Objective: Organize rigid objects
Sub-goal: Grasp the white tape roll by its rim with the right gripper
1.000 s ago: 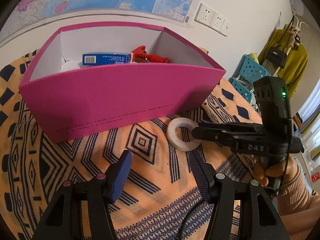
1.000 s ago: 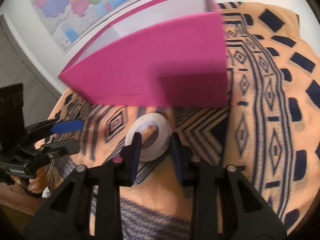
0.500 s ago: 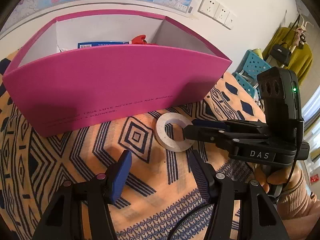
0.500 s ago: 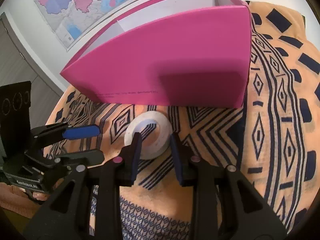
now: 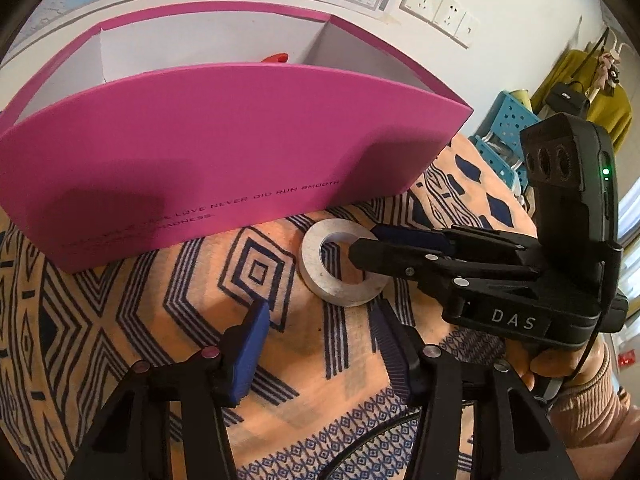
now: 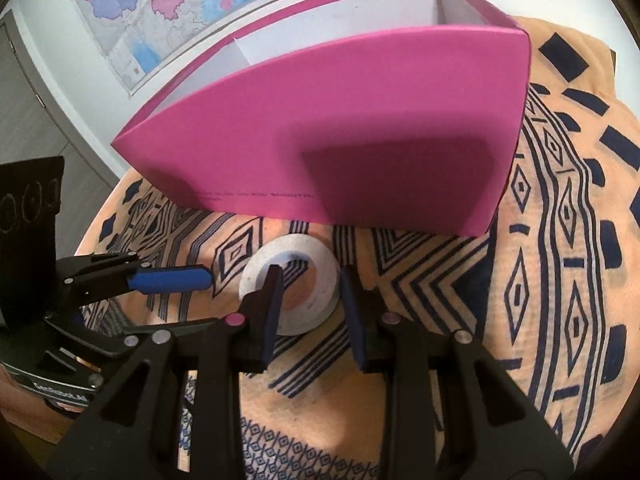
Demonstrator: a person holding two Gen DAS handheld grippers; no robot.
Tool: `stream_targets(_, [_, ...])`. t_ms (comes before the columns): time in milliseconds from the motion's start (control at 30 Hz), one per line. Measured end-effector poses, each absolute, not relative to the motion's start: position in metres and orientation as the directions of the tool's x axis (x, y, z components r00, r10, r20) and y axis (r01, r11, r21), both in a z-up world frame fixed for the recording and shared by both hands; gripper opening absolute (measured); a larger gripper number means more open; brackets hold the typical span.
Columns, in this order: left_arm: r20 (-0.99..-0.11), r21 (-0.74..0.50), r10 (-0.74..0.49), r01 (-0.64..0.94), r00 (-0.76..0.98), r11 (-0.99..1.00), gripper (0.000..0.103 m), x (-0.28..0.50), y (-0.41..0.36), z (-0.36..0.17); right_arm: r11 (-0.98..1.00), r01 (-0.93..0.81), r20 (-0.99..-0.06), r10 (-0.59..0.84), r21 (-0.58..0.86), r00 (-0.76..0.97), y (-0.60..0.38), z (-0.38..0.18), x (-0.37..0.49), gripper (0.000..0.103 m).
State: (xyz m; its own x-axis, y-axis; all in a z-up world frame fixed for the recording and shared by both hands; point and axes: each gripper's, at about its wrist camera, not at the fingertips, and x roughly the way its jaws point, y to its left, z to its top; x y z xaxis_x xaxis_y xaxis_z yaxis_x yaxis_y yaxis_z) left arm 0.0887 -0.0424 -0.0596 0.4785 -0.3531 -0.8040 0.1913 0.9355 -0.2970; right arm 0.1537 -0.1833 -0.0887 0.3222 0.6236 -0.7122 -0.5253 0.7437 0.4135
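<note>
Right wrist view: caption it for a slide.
Right gripper straddles one wall of a white tape roll on patterned orange cloth, before a pink cardboard box.

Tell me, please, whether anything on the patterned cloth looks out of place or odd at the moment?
Only the white tape roll stands out: it lies flat on the cloth in front of the pink box, not inside. The right tool straddles its wall, one finger through the hole. The left tool, closing, holds nothing. No damage or spills.
</note>
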Motion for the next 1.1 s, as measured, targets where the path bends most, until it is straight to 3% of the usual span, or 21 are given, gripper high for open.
stream_targets(233, [-0.808,-0.304,-0.358,0.191,0.467,0.933,0.049,0.092,-0.044,-0.062,0.755,-0.529,-0.721,0.606,0.387,0.338,-0.185,-0.09,0.153,0.019])
stream_targets(533, [-0.807,-0.322,-0.369,0.18,0.46,0.929,0.049,0.094,-0.043,-0.064,0.75,-0.529,-0.71,0.616,0.397,0.341,-0.19,-0.088,0.147,0.018])
stream_targets(600, [-0.808,-0.321,-0.37,0.184,0.459,0.929,0.042,0.093,-0.042,-0.063,0.747,-0.529,-0.707,0.62,0.402,0.339,-0.19,-0.087,0.144,0.018])
stream_targets(667, [-0.81,-0.326,-0.378,0.191,0.449,0.926,0.028,0.094,-0.045,-0.065,0.745,-0.529,-0.704,0.624,0.406,0.339,-0.19,-0.086,0.142,0.018])
stream_targets(1100, [-0.811,-0.303,-0.363,0.203,0.458,0.931,0.026,0.095,-0.05,-0.065,0.753,-0.527,-0.717,0.611,0.394,0.337,-0.186,-0.087,0.138,0.022])
